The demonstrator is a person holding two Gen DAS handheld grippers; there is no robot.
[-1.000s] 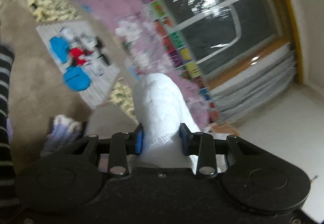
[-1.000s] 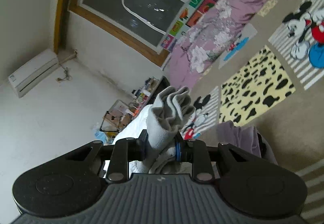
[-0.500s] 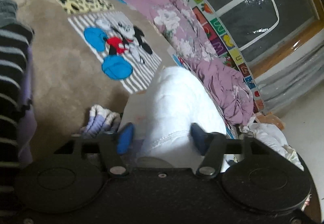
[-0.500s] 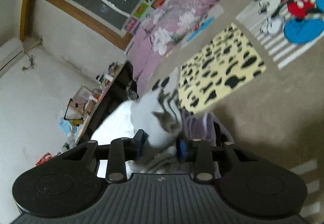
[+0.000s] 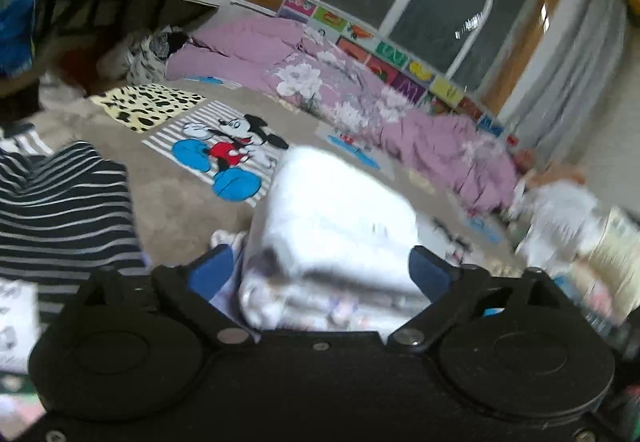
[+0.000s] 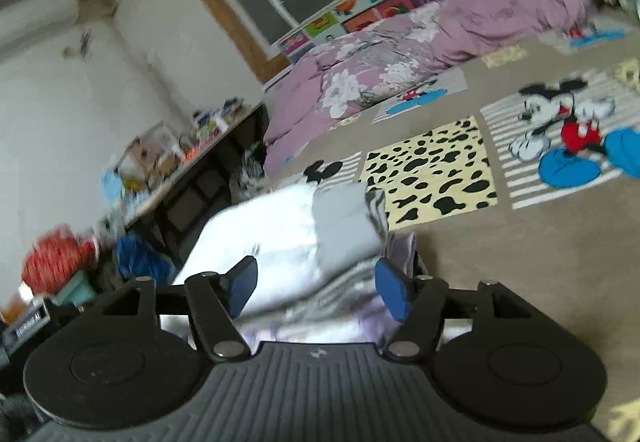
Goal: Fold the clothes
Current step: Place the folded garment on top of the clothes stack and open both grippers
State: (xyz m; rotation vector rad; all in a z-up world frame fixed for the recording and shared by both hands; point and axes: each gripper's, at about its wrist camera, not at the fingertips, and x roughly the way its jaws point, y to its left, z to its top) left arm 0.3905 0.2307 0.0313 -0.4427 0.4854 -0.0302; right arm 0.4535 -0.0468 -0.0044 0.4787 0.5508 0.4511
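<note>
Clothes were what I was folding, and the white garment (image 5: 336,226) looked close to done: it sat as a thick, layered bundle between the fingers of my left gripper (image 5: 320,270), seemingly resting on a small stack with something pale lilac beneath. Those jaws stood wide, blue pads either side of the bundle and not pinching it, so I judged the cloth released. To the left of it a black-and-white striped garment (image 5: 60,210) lay loosely heaped, and I took that for work not yet done. Farther off, the beige rug (image 5: 176,210) with its cartoon mouse panel ran up to a heap of pink floral bedding (image 5: 360,98) under the window.

On the right wrist view the same white garment (image 6: 272,226) showed with a grey piece (image 6: 344,218) lying on its top. My right gripper (image 6: 316,290) was also spread apart, pads clear of the cloth on both sides, gripping nothing.

As for containers, I could make out none holding clothes; the shelf (image 6: 176,170) against the wall carried blurred clutter I could not identify
</note>
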